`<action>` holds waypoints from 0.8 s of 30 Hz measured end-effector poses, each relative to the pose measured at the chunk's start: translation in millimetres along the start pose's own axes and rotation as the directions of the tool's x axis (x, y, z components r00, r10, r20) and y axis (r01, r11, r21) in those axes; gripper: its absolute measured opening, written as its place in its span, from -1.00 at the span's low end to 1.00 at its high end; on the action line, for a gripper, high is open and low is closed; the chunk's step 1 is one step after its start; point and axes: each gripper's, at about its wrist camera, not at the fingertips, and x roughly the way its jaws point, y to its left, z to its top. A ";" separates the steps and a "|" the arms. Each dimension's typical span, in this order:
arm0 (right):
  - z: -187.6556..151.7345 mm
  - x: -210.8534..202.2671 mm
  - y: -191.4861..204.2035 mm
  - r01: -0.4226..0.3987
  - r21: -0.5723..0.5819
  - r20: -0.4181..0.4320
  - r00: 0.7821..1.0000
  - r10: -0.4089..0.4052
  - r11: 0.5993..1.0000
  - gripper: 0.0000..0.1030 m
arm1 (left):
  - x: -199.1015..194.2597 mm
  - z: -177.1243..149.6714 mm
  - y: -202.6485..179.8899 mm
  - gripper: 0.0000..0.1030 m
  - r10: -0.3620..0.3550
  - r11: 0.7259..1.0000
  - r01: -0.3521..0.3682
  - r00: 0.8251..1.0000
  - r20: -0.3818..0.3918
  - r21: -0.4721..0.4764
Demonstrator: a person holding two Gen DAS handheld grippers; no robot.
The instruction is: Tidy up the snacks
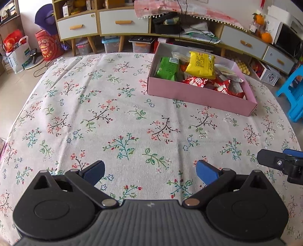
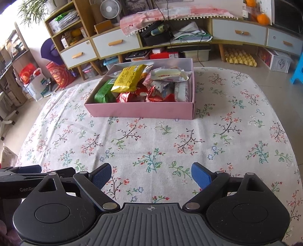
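Floral tablecloth (image 2: 151, 136) ahead of both grippers: pink box (image 2: 140, 110) packed with snacks, yellow packet (image 2: 128, 79) on top, angled lengthwise away. Left gripper (image 1: 150, 172) and right gripper (image 2: 151, 175) spread wide, empty.

A home living room: a flowered tablecloth (image 2: 151, 147), a low drawer cabinet (image 2: 117, 45), a desk fan (image 2: 110, 8), oranges (image 2: 263, 19)

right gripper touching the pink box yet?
Apart. Right wrist view: the right gripper is open, with bare floral tablecloth between it and the pink box.
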 end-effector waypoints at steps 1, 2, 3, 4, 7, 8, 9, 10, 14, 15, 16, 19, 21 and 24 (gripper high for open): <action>-0.5 0.6 0.0 0.002 0.003 -0.002 1.000 -0.002 1.000 0.81 | -0.3 -0.2 -0.1 1.00 0.003 1.000 -0.003 1.000 -0.001 0.002; -0.6 1.0 0.0 0.003 0.007 -0.004 1.000 -0.003 1.000 0.81 | -0.5 -0.4 -0.1 1.00 0.004 1.000 -0.004 1.000 -0.002 0.003; -0.5 1.3 0.2 0.000 0.008 -0.007 1.000 0.000 1.000 0.81 | -0.6 -0.6 -0.2 1.00 0.003 1.000 -0.003 1.000 -0.003 0.006; -0.7 1.1 0.8 -0.002 0.009 -0.008 1.000 0.002 1.000 0.81 | -0.7 -1.0 -0.7 1.00 0.003 1.000 -0.003 1.000 -0.007 0.009; -1.7 0.5 3.6 -0.005 0.000 -0.010 1.000 0.005 1.000 0.82 | -1.7 -1.8 -1.7 1.00 0.003 1.000 -0.003 1.000 -0.011 0.014; -2.0 0.3 4.9 -0.007 -0.003 -0.011 1.000 0.007 1.000 0.82 | -2.0 -1.8 -1.8 1.00 0.002 1.000 -0.002 1.000 -0.012 0.013; -2.5 0.3 5.6 -0.009 -0.006 -0.013 1.000 0.009 1.000 0.82 | -2.7 -1.9 -1.7 1.00 0.001 1.000 -0.001 1.000 -0.012 0.014; -2.8 0.5 6.3 -0.010 -0.008 -0.016 1.000 0.010 1.000 0.82 | -3.2 -1.9 -1.8 1.00 0.002 1.000 -0.002 1.000 -0.011 0.016; -3.9 1.9 6.8 -0.011 -0.014 -0.026 1.000 0.010 1.000 0.82 | -4.5 -1.9 -2.3 1.00 0.003 1.000 -0.003 1.000 -0.008 0.018; -4.2 2.0 7.0 -0.010 -0.016 -0.028 1.000 0.010 1.000 0.82 | -4.4 -2.0 -2.6 1.00 0.005 1.000 -0.005 1.000 -0.008 0.020; -4.5 1.9 7.1 -0.010 -0.016 -0.028 1.000 0.010 1.000 0.82 | -4.3 -1.9 -3.1 1.00 0.008 1.000 -0.008 1.000 -0.008 0.022; -4.4 1.7 6.8 -0.009 -0.013 -0.028 1.000 0.008 1.000 0.82 | -4.3 -2.1 -4.0 1.00 0.015 1.000 -0.015 1.000 -0.005 0.026; -4.1 1.3 6.0 -0.010 -0.010 -0.028 1.000 0.010 1.000 0.82 | -4.0 -2.0 -4.2 1.00 0.017 0.999 -0.017 1.000 -0.005 0.028; -4.2 1.0 5.6 -0.008 -0.009 -0.029 1.000 0.007 1.000 0.82 | -3.6 -2.4 -4.3 1.00 0.017 0.999 -0.017 1.000 -0.008 0.029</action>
